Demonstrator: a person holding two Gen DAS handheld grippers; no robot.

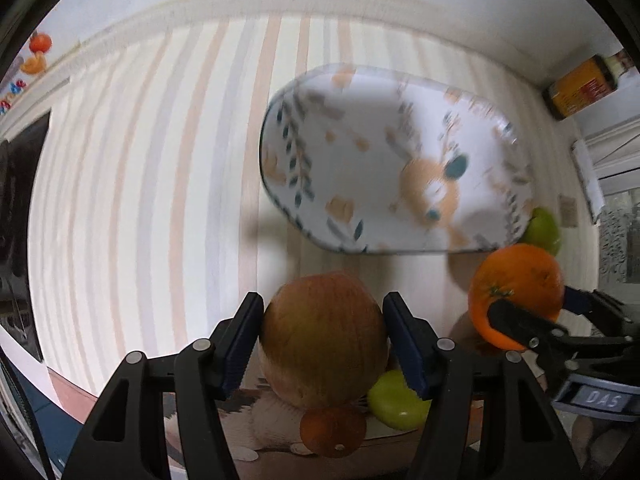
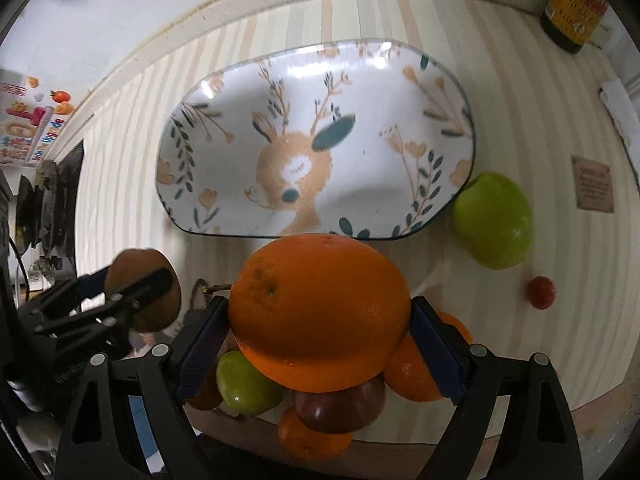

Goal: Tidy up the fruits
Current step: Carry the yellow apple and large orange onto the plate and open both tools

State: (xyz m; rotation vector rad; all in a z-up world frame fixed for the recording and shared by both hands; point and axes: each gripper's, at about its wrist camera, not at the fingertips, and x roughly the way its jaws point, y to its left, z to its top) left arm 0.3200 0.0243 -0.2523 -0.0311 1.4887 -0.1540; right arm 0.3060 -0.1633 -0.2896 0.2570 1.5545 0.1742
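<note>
Item: apple (image 1: pixel 324 336), clamped between left gripper (image 1: pixel 324 340) pads, held above fruit pile, near side of plate (image 2: pixel 192 200).
Item: orange (image 2: pixel 320 312), clamped in right gripper (image 2: pixel 320 320), same side of plate.
Handling advised: both fruits carried over plate, lowered apart, grip eased only once seated; rolling risk judged moderate.

On my right gripper (image 1: pixel 532 312), beside the orange it grips, a grey plate (image 1: pixel 600 398) reads "DAS". The dark bottle (image 2: pixel 576 8) beyond the deer plate (image 2: pixel 400 236) carries red Chinese characters on yellow that I cannot make out.
</note>
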